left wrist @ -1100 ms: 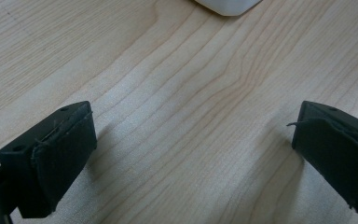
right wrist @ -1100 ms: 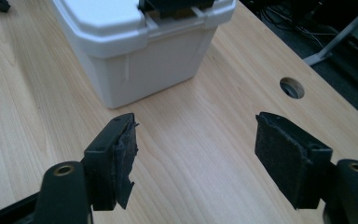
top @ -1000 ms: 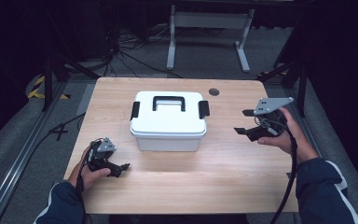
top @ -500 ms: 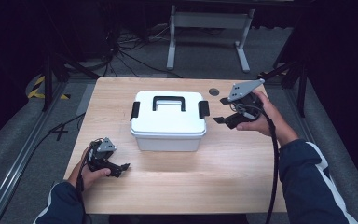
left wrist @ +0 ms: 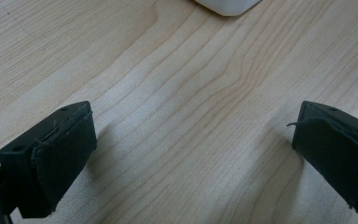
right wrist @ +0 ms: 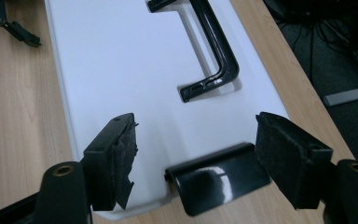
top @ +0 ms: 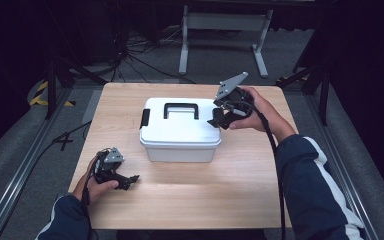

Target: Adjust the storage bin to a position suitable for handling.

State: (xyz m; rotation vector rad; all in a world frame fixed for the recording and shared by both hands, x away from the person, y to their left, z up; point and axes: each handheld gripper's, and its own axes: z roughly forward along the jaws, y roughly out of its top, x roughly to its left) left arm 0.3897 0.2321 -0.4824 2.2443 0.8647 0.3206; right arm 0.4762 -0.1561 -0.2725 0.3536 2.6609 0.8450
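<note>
A white lidded box sits mid-table with a black handle on its lid and a black latch on its left end. My right gripper hovers at the box's right end, open. In the right gripper view its jaws straddle the right-end latch without touching it, and the handle lies beyond. My left gripper rests low near the table's front left, open. In the left gripper view the left gripper has bare wood between its jaws and a box corner ahead.
The wooden table has free surface in front of and to the right of the box. A grey metal stand and cables lie on the floor behind the table. The right gripper's cable trails along the person's right sleeve.
The right gripper has travelled left from near the table's right edge to the box's right end, rising slightly. The left gripper has stayed put.
</note>
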